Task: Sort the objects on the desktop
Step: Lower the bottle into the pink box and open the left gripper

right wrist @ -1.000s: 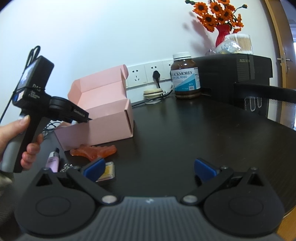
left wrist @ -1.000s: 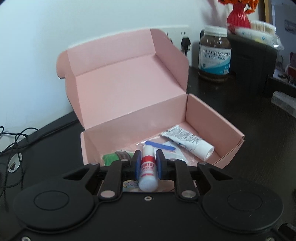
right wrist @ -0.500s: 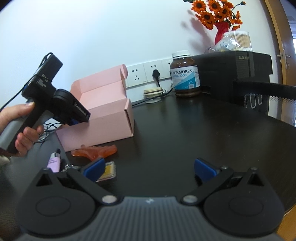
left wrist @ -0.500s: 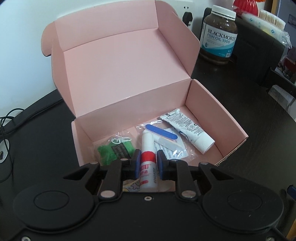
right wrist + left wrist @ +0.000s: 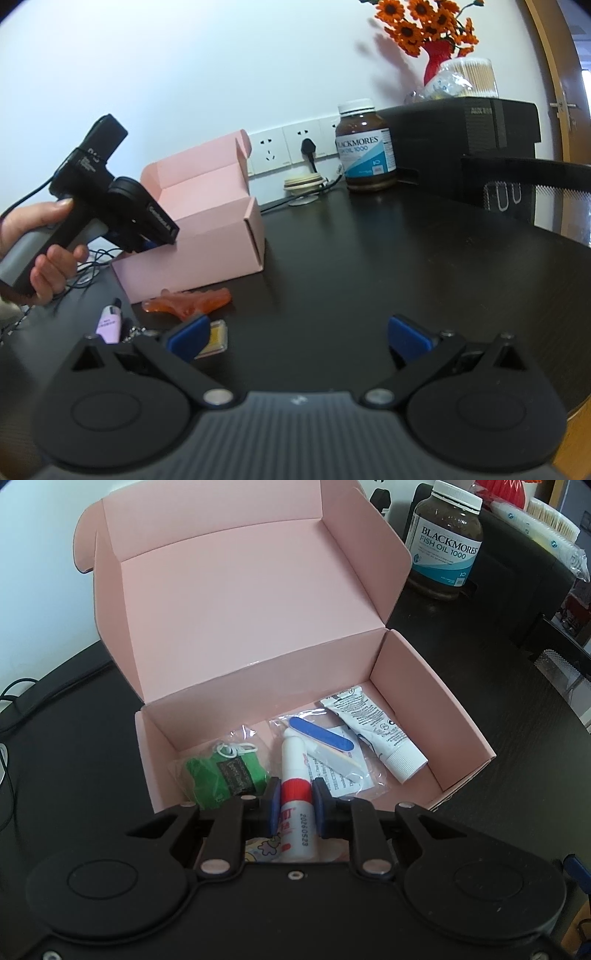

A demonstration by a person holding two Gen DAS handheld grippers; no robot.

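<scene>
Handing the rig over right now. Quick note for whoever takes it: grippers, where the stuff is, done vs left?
Left gripper: shut on white tube with red band, held over the open pink box, not yet released.
Right gripper: open, empty, low over the black desk.
In the box: green packet, bagged nail file, white squeeze tube.
Left on the desk in front of the box: orange comb-like piece, lilac tube, yellow flat item.

Black claw [image 5: 294, 805] bodies with blue pads [image 5: 408, 334] and silver screws [image 5: 216, 866].
</scene>
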